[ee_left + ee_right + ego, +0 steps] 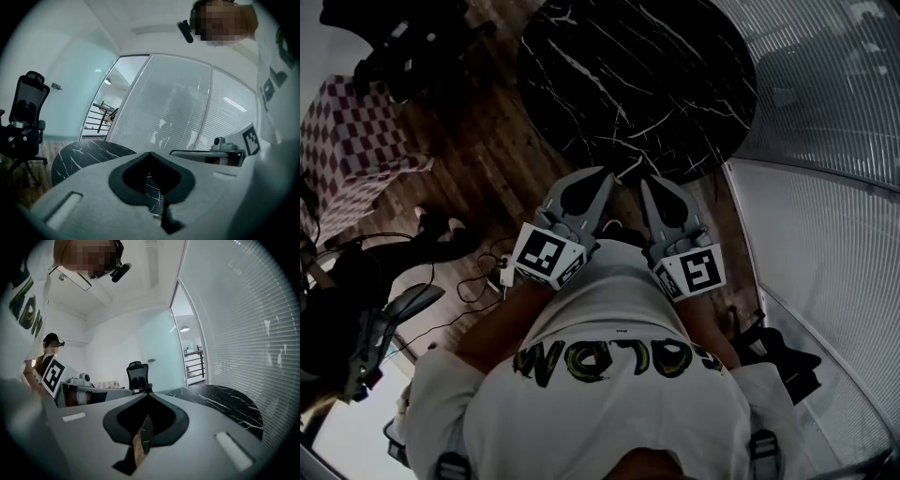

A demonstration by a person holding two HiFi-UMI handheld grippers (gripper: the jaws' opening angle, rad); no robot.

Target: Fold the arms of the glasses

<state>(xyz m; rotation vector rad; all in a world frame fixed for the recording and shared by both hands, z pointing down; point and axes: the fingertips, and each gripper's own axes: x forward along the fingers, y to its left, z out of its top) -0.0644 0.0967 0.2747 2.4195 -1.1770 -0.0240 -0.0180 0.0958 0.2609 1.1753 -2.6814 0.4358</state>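
Two grippers point side by side at the near edge of the round black marble table (pixel 637 84). The left gripper (pixel 607 178) has its jaws pressed together with nothing between them, and so does the right gripper (pixel 645 185). No view shows the glasses. A checkered seat (pixel 347 141) stands at the far left on the wooden floor (pixel 487 159).

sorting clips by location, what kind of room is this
Most likely an office or meeting room. The signs are the glass partition with blinds, a black mesh office chair and a round black marble-look table on a wood floor.
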